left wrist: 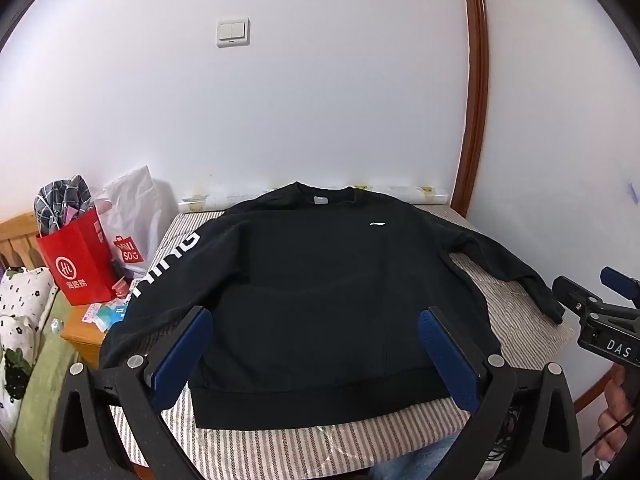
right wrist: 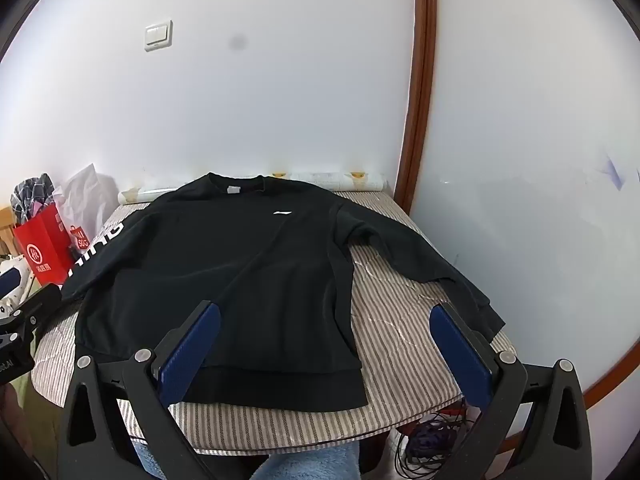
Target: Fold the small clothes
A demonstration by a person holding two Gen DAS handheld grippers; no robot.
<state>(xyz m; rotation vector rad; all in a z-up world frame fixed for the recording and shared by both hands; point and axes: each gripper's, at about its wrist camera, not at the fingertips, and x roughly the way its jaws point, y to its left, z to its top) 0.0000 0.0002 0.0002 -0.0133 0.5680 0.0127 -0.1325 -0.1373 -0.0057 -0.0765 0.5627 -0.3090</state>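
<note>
Left gripper (left wrist: pixel 314 318): jaws spread wide, nothing between the blue pads (left wrist: pixel 188 356); it hangs over the near hem, tilted downward toward the cloth.
Right gripper (right wrist: pixel 326 312): jaws also spread wide and empty; its left finger sits above the right part of the hem, its right finger above bare cover near the sleeve cuff.
Sweatshirt (left wrist: pixel 316 292): spread flat and face up on the table, directly ahead of and under both grippers, hem nearest, collar at the far edge by the wall.
Look: black, long-sleeved, crew neck with a pale tag inside, a small white logo on the chest, a wide ribbed hem band.
Sleeves: one runs out to the left with large white letters down it and hangs past the table edge; the other angles out to the right, its cuff near the table's right edge.
Table (right wrist: pixel 400 320): covered in brown-and-white striped cloth, sweatshirt filling most of it.
Red bag (left wrist: pixel 78 264): left of the table, well apart from the sweatshirt, on a wooden stand.
</note>
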